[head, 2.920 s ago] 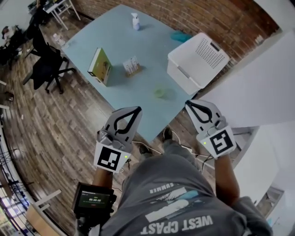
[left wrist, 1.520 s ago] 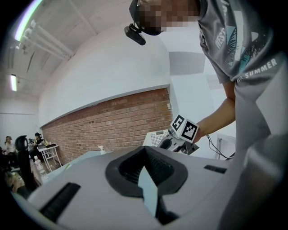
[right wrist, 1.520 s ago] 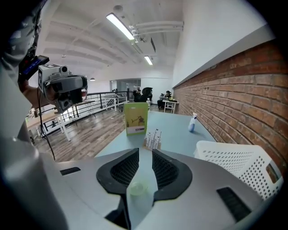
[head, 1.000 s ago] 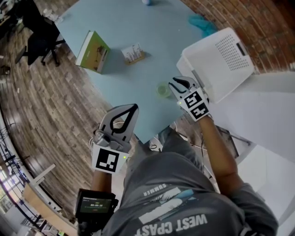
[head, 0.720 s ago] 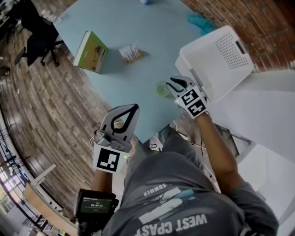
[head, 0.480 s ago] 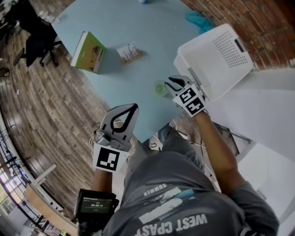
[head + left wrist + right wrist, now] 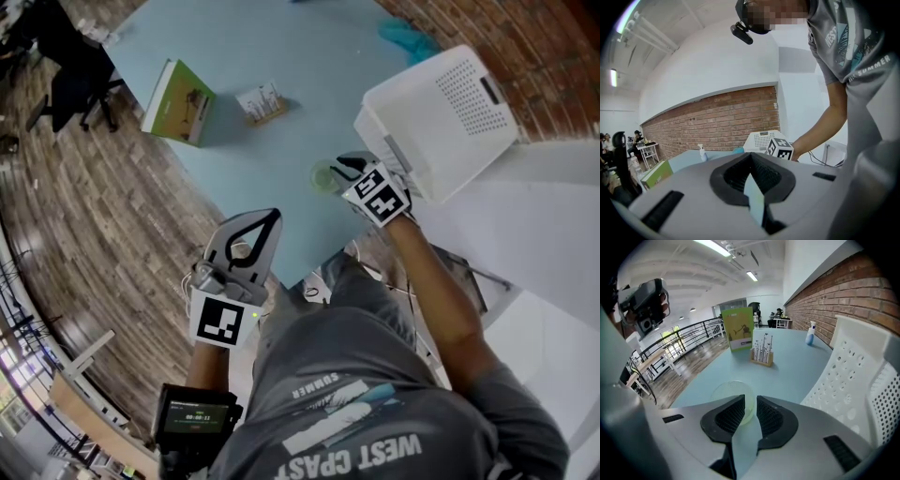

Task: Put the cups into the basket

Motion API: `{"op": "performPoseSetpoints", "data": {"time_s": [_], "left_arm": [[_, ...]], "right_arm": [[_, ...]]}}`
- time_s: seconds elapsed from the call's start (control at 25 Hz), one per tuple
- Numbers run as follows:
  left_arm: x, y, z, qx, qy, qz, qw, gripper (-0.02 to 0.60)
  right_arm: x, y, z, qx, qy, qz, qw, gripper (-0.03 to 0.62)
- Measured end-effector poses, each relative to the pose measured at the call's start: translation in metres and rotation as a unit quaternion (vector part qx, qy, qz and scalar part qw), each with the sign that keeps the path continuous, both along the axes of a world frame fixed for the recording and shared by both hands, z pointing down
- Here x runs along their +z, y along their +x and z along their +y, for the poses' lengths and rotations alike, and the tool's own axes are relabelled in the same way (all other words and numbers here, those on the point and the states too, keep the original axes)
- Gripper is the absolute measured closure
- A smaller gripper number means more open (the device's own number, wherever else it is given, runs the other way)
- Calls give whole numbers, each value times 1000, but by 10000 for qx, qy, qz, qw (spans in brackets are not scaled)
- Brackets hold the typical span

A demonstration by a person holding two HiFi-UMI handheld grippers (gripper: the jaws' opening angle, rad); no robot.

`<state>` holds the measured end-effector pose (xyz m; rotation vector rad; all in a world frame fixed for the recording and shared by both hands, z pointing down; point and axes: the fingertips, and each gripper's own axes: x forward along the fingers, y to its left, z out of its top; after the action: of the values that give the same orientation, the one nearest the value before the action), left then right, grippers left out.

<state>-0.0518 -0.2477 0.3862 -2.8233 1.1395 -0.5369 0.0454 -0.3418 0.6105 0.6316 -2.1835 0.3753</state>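
Observation:
A pale green see-through cup (image 7: 323,176) stands near the front edge of the light blue table (image 7: 272,159). In the right gripper view, the cup (image 7: 731,397) sits right at my fingertips. My right gripper (image 7: 345,167) is open by a narrow gap (image 7: 750,401), and the cup's near rim reaches into that gap. The white perforated basket (image 7: 441,117) stands just right of this gripper, its wall (image 7: 853,376) close by. My left gripper (image 7: 269,217) hangs shut and empty off the table's front corner; its jaws meet at the tip (image 7: 751,157).
A green book (image 7: 178,101) stands upright at the table's left, with a small wooden card holder (image 7: 262,103) beside it. A teal cloth (image 7: 405,39) lies behind the basket. A spray bottle (image 7: 811,333) stands at the far end. An office chair (image 7: 56,84) is on the floor at left.
My right gripper has come forward from beside my body to the cup, creeping left onto its rim over the last second. The left gripper has stayed put.

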Motion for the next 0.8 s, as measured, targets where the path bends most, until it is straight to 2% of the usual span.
{"op": "performPoseSetpoints", "data": {"time_s": [0.36,0.4,0.8], "left_arm": [[2,-7,0,-55,-41,18,10000,581],[2,-8,0,-53,-40,15,10000,581],[4,-15,4,-61,-30,-3,10000,581]], "right_arm": [[24,-1,-3,69,-211,431,9988,516],[26,-1,-3,74,-216,465,9987,546],[22,-2,-3,89,-66,492,9987,557]]}}
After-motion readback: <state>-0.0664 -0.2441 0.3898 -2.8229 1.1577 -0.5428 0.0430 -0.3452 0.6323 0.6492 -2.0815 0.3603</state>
